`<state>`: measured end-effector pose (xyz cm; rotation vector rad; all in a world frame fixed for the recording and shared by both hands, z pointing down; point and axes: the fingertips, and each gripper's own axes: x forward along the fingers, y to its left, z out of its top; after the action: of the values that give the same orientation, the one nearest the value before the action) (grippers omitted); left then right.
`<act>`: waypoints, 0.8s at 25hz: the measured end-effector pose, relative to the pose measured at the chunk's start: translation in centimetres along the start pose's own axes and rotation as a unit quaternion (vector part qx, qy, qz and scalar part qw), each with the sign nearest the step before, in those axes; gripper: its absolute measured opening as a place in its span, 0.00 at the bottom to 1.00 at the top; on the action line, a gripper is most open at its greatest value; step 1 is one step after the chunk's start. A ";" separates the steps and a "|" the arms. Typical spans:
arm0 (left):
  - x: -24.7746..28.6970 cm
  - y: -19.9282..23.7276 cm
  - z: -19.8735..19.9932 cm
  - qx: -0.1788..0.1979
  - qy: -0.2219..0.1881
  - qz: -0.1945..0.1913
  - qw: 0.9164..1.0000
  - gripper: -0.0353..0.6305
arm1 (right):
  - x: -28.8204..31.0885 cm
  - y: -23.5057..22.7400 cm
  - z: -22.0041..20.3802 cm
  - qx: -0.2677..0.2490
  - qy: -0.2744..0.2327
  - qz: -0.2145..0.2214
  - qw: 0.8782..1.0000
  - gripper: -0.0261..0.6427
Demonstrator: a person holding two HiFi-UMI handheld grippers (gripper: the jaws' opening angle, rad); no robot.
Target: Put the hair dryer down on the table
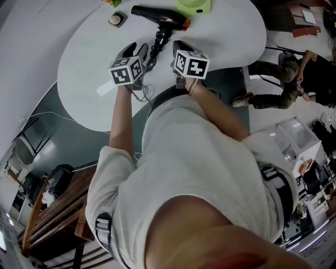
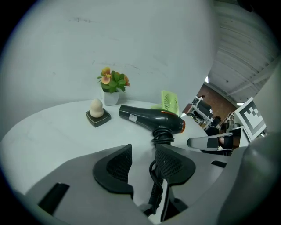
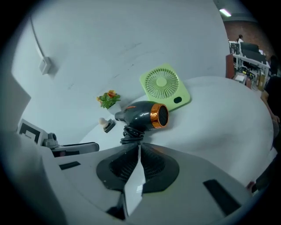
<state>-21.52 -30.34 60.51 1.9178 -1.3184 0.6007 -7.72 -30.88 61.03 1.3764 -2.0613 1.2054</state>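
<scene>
If pulling away now from hair dryer [image 1: 160, 18] lying on table [image 1: 226, 31], could drag it by cord [image 2: 155, 184] running loose between half-open left gripper [image 2: 143, 151] jaws; right gripper [image 3: 138, 147] pinched closed on nothing

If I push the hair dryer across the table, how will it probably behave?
The hair dryer lies on its side, an L shape rather than a cylinder, so it would probably pivot, not roll. Its cord, partly coiled and trailing loose, looks floppy and would likely drag behind.
</scene>
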 end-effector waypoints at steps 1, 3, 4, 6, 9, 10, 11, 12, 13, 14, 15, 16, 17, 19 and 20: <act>-0.2 -0.1 -0.3 -0.002 -0.004 0.005 1.000 0.31 | -0.3 0.1 0.0 -0.014 -0.004 0.002 1.000 0.05; -0.8 -0.6 -1.0 -0.006 -0.005 0.011 1.000 0.27 | -0.7 0.5 0.0 -0.043 -0.012 0.011 0.999 0.04; -1.1 -0.8 -1.4 -0.007 -0.004 0.014 1.000 0.26 | -1.0 0.7 -0.1 -0.060 -0.016 0.016 0.998 0.04; -1.7 -1.3 -2.1 -0.009 -0.007 0.019 1.000 0.23 | -1.3 1.0 -0.2 -0.097 -0.022 0.024 0.995 0.04; -2.8 -1.7 -2.6 -0.015 -0.024 0.025 0.999 0.19 | -2.0 1.8 -0.4 -0.151 -0.031 0.032 0.987 0.04; -3.3 -1.7 -2.7 -0.016 -0.031 0.029 0.999 0.17 | -2.4 2.3 -0.4 -0.168 -0.036 0.037 0.984 0.04; -3.8 -1.8 -2.8 -0.016 -0.038 0.032 0.999 0.15 | -2.8 2.9 -0.4 -0.185 -0.041 0.043 0.981 0.04; -4.3 -1.9 -3.0 -0.015 -0.044 0.034 0.998 0.14 | -3.2 3.5 -0.4 -0.201 -0.045 0.051 0.977 0.04; -4.9 -2.0 -3.1 -0.015 -0.051 0.035 0.998 0.12 | -3.7 4.2 -0.6 -0.215 -0.049 0.059 0.974 0.04; -5.4 -2.2 -3.3 -0.015 -0.057 0.036 0.998 0.11 | -4.1 4.7 -0.7 -0.227 -0.052 0.066 0.970 0.03; -6.0 -2.4 -3.5 -0.017 -0.065 0.036 0.997 0.10 | -4.6 5.2 -0.9 -0.239 -0.055 0.072 0.967 0.03; -6.5 -2.6 -3.6 -0.018 -0.074 0.037 0.996 0.10 | -4.9 5.6 -1.0 -0.250 -0.059 0.076 0.963 0.04; -7.0 -2.7 -3.6 -0.016 -0.084 0.041 0.995 0.09 | -5.3 6.0 -1.1 -0.260 -0.064 0.078 0.960 0.03; -8.4 -2.9 -3.6 0.000 -0.104 0.057 0.993 0.08 | -6.3 6.7 -1.1 -0.275 -0.079 0.081 0.955 0.03; -9.1 -3.0 -3.6 0.012 -0.113 0.066 0.991 0.08 | -6.8 7.0 -1.0 -0.282 -0.087 0.081 0.952 0.03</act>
<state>-21.99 -21.48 55.35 1.9748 -1.5969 0.4747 -11.04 -25.16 53.69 1.0798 -2.4205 0.4810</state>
